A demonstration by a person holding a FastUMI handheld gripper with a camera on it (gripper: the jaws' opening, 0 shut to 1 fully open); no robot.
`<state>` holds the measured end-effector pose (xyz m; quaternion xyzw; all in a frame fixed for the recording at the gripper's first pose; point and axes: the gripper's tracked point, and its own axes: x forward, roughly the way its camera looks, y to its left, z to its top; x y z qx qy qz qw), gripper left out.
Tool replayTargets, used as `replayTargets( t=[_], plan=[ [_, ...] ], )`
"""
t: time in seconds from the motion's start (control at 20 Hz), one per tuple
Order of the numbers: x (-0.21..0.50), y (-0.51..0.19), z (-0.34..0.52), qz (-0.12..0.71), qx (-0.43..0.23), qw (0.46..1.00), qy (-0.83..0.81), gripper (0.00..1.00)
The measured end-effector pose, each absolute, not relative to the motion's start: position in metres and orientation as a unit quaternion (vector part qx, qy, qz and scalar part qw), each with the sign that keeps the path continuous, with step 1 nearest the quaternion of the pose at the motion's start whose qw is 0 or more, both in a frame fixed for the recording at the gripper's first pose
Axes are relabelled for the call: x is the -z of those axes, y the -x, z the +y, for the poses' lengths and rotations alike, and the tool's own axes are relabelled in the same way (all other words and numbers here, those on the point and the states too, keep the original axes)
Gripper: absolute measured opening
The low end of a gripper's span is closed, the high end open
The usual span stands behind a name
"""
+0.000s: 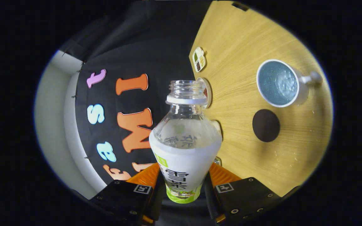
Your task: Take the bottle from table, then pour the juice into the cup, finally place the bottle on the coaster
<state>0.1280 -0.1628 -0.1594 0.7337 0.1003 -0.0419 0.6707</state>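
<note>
A pale wooden table [247, 40] runs with straight, fine grain, lit bright and casting soft shadows. Beside the table hangs the booth's black cloth wall [143, 47], creased in folds. Past the cloth, farther from the table, a plain white wall [50, 125] curves away in dimmer light.

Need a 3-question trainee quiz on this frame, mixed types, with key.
1. True or false: the bottle has its cap on.
2. The gripper fingers are: A) open and apart from everything, B) pressed on the bottle's two sides, C) around the cup.
3. Fill in: the dark round coaster lies on the table beside the ____.

Key: 1 false, its neck is open; 2 B; 3 cup.
</note>
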Motion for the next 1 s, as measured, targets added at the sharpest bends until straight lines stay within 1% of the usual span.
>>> replayTargets(
  t=[0.2, 0.4, 0.75, 1.0],
  plan=[
    [0.164, -0.132, -0.160, 0.125, 0.052, 0.764, -0.631, 0.59],
    [0.180, -0.134, -0.166, 0.153, 0.083, 0.845, -0.505, 0.60],
    [0.182, -0.142, -0.177, 0.167, 0.114, 0.935, -0.293, 0.60],
    [0.192, -0.156, -0.195, 0.160, 0.135, 0.967, -0.147, 0.60]
  ],
)
